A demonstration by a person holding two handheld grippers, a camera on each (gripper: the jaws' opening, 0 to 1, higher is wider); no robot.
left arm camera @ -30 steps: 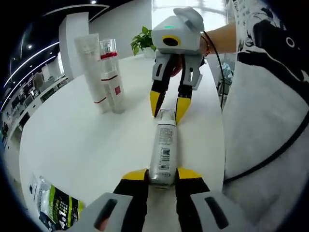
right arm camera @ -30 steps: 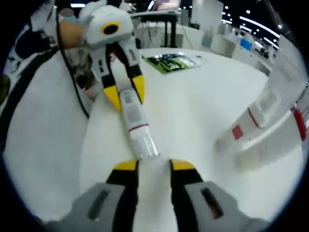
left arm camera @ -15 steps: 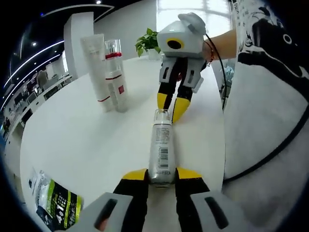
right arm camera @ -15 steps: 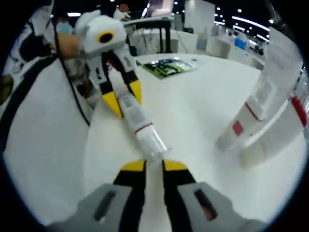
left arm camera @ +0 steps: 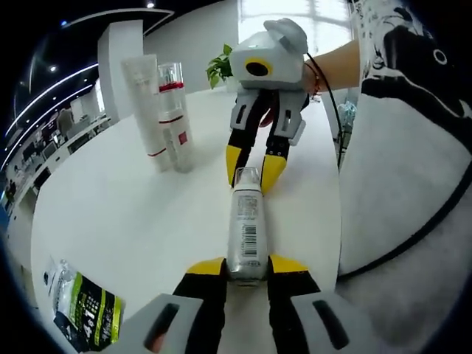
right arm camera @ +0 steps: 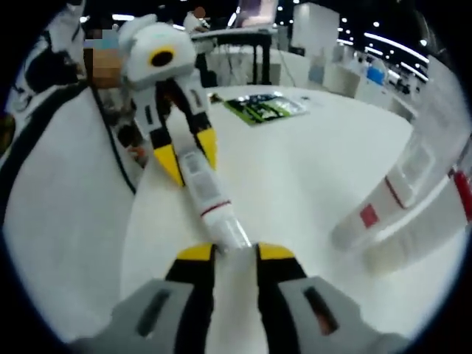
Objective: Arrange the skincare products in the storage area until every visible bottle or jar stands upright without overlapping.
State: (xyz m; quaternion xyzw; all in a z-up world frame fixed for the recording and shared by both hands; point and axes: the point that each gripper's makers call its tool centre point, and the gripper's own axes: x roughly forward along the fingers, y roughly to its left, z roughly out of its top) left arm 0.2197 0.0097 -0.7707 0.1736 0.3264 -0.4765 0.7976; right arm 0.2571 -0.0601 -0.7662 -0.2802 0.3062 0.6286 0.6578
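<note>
Bottle: a slim silver bottle (left arm camera: 246, 228) lies flat on the white counter (left arm camera: 118, 221), not yet upright, barcode side up.
Long axis: it runs straight from one gripper to the other, base toward the left gripper (left arm camera: 245, 267), clear cap toward the right gripper (left arm camera: 251, 167).
Left gripper: its yellow-tipped jaws sit close on either side of the bottle's base and look closed on it, though I cannot tell how firm the contact is.
Right gripper: in the right gripper view its jaws (right arm camera: 234, 252) stand slightly apart with the clear cap (right arm camera: 233, 234) reaching in between the tips; whether they pinch it I cannot tell.
Nearer hand: both are at the bottle, one at each end, so neither has the advantage.
Turning point: standing it up likely means raising the cap end while the base stays low by the left gripper.
Standing items: a white tube (left arm camera: 144, 110) and a clear bottle with red bands (left arm camera: 174, 118) stand upright together, well apart from the lying bottle.
Other: a green and black packet (left arm camera: 85, 310) lies flat near the counter edge.
</note>
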